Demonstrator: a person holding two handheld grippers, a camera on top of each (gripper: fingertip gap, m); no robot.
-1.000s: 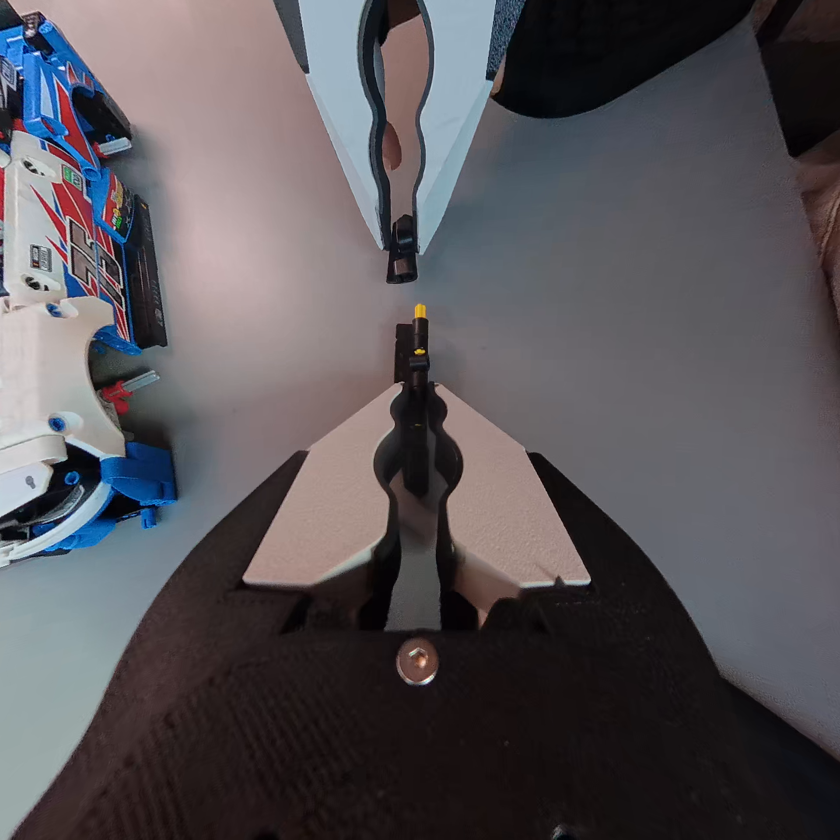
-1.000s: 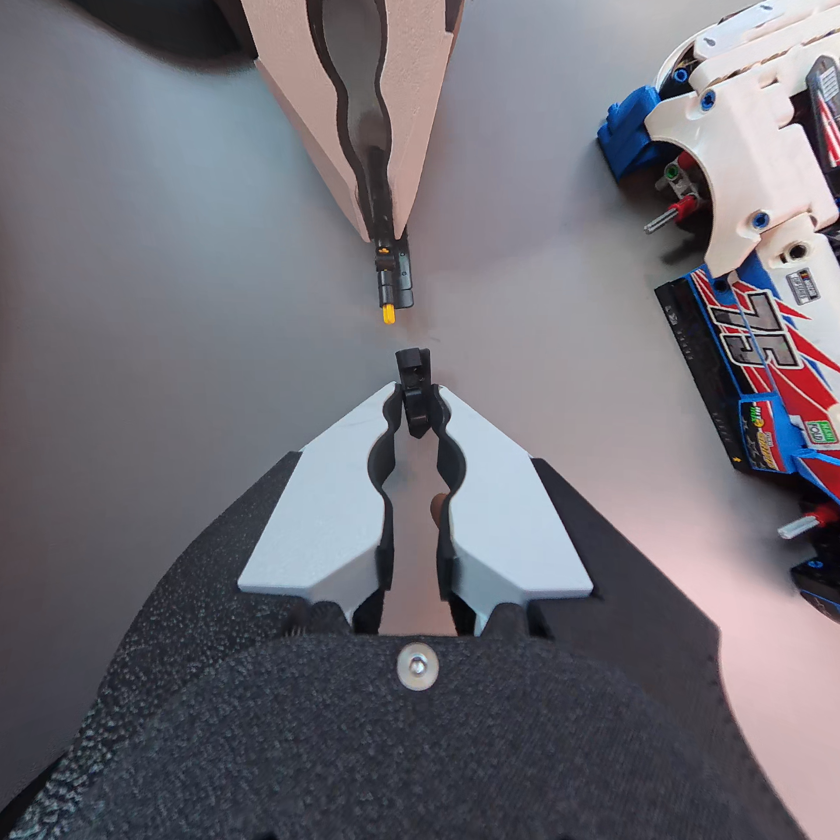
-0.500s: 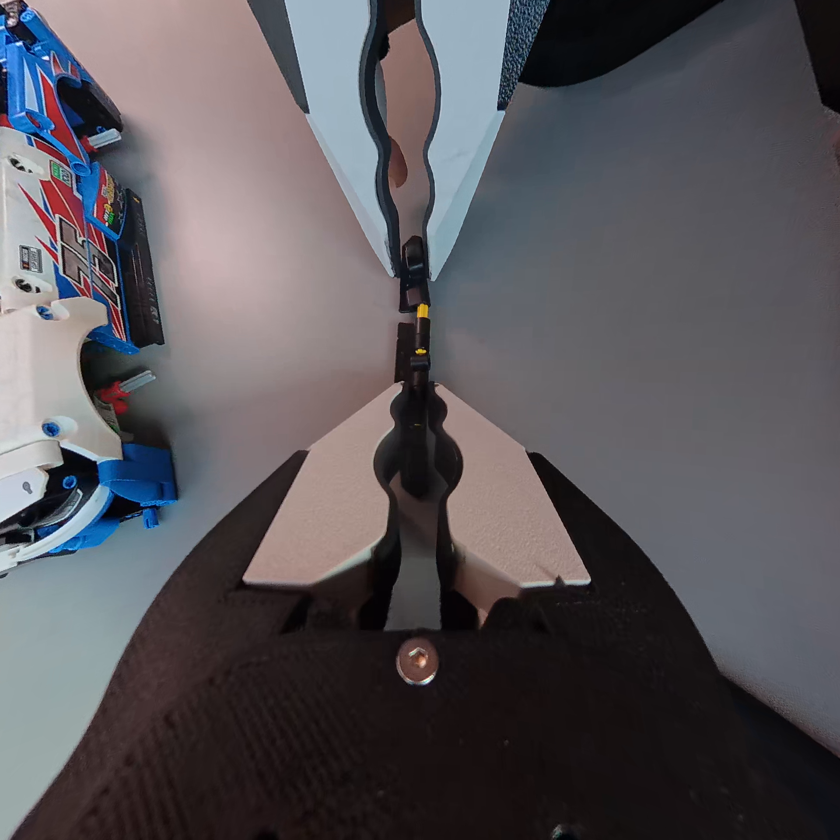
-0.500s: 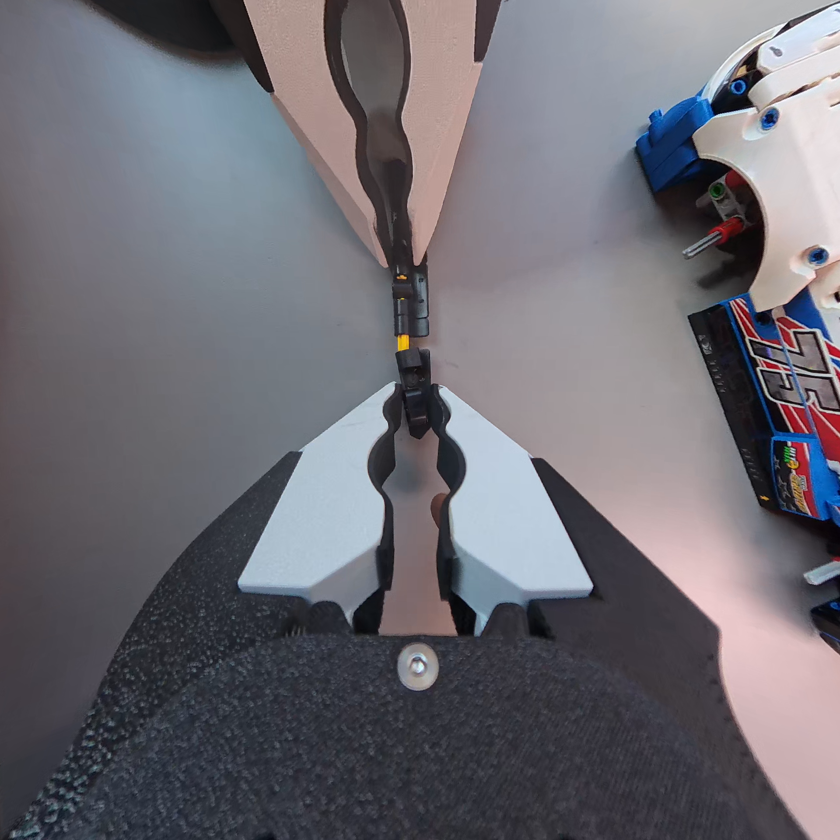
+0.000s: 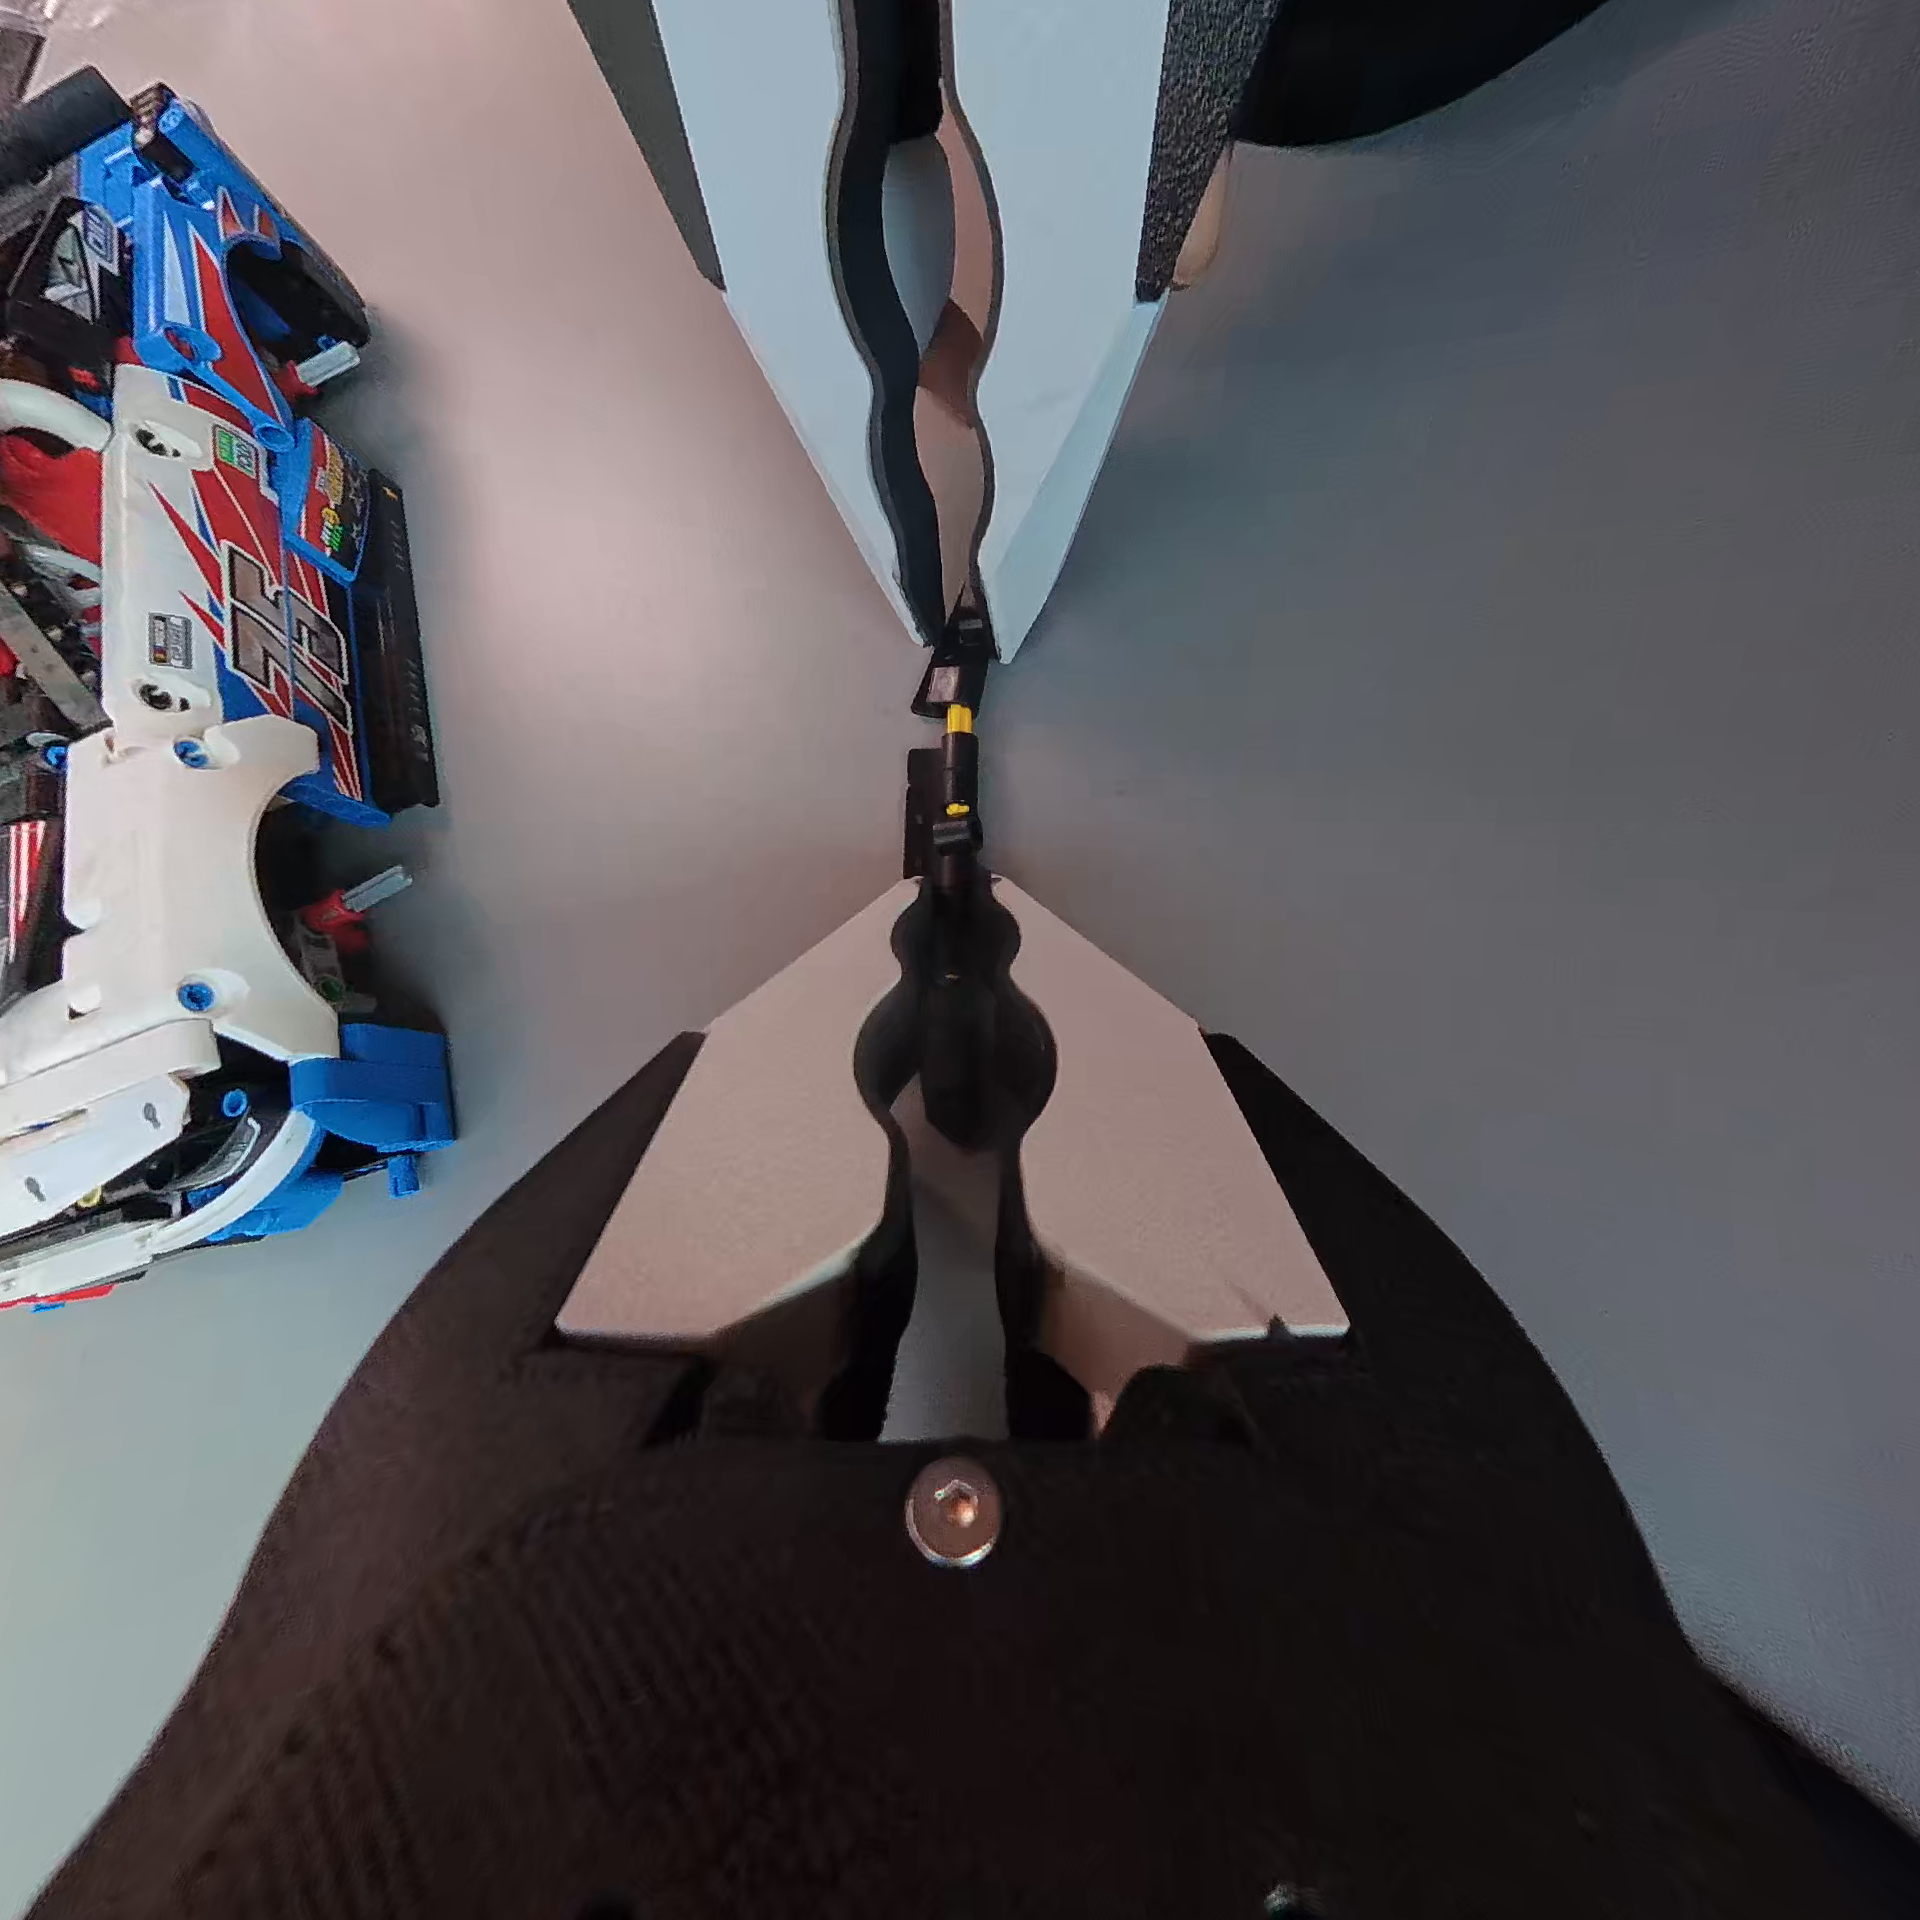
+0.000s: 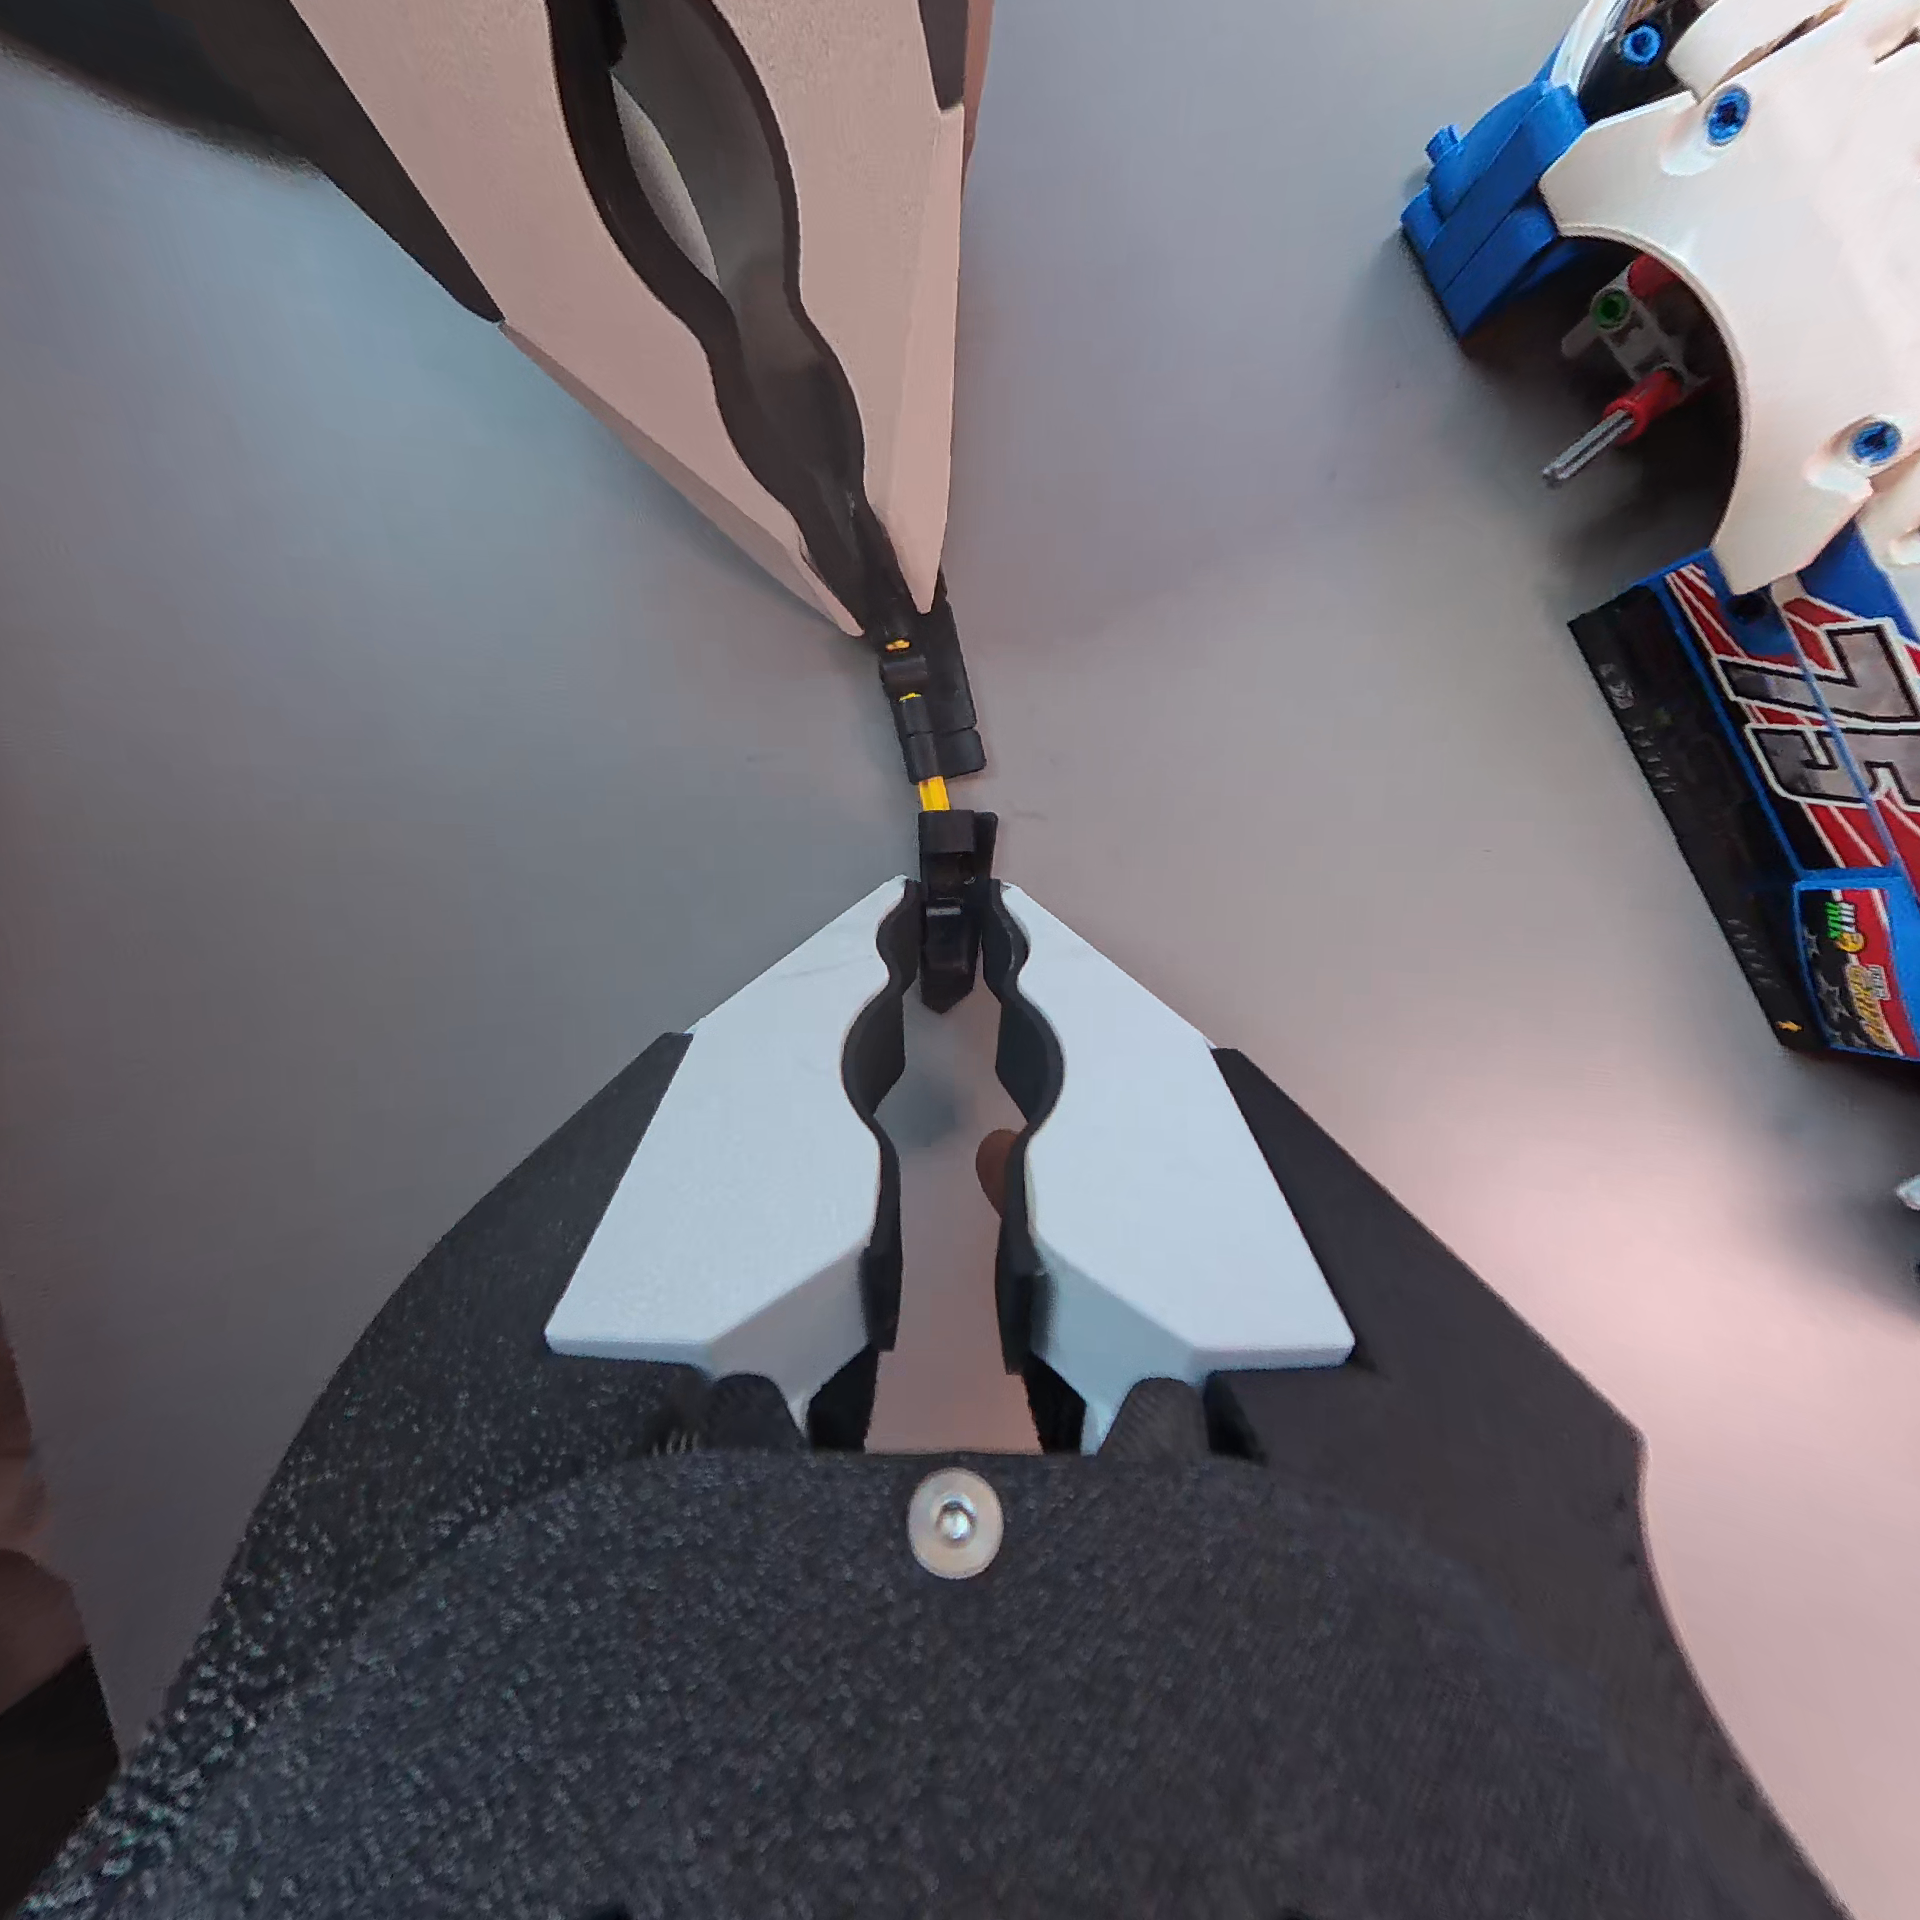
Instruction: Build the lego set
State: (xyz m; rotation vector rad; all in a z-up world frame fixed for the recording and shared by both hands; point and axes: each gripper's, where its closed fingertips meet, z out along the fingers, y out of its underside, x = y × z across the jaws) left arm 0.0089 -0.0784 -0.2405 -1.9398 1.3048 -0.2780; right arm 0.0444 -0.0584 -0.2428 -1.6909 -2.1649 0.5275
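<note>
My left gripper [image 5: 951,883] is shut on a black lego assembly [image 5: 948,805] with a yellow axle [image 5: 960,714] sticking out of its far end. My right gripper [image 6: 951,883] is shut on a small black connector [image 6: 951,862]. The two grippers face each other tip to tip above the grey table. The yellow axle [image 6: 932,795] meets the connector's open end. In the left wrist view the right gripper [image 5: 958,639] holds the connector [image 5: 951,681] right at the axle tip. In the right wrist view the left gripper [image 6: 894,613] holds the assembly [image 6: 930,717], tilted slightly.
A partly built white, blue and red lego race car [image 5: 197,748] lies on the grey table [image 5: 1507,779] to the left in the left wrist view, and at the upper right in the right wrist view [image 6: 1766,416]. Red and grey axles stick out of its side. The gap from one gripper's tips to the other's is roughly 5 centimeters.
The two grippers have closed the gap between them. The yellow axle tip, apart from the connector a second ago, now touches or enters it. The left assembly is tilted slightly more.
</note>
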